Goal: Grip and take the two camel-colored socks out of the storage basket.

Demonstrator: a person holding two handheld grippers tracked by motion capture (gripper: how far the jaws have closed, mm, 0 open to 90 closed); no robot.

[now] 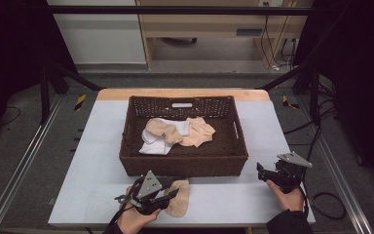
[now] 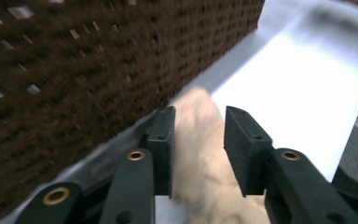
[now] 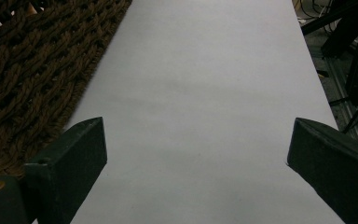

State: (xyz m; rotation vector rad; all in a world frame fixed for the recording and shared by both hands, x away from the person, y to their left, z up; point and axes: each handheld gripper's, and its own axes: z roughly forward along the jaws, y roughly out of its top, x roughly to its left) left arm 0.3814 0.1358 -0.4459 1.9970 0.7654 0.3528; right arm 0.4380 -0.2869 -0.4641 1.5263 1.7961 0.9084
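A beige fuzzy sock point(image 1: 181, 200) lies on the pale table in front of a dark brown wicker basket point(image 1: 182, 165). My left gripper point(image 1: 174, 194) hovers at the sock's left side. In the left gripper view, its jaws stand partly apart with the sock point(image 2: 200, 154) lying between them, blurred, and the basket wall point(image 2: 98, 60) close on the left. My right gripper point(image 1: 260, 171) is held at the table's right side, apart from the basket. In the right gripper view this gripper point(image 3: 196, 123) is wide open over bare table.
Inside the basket lie a white sock point(image 1: 157, 145), a beige one point(image 1: 163, 129) and a peach one point(image 1: 199, 131). The basket's corner point(image 3: 23, 70) sits left of the right jaws. The table's front edge point(image 1: 214, 223) is near both hands; cables and metal frame legs lie beyond.
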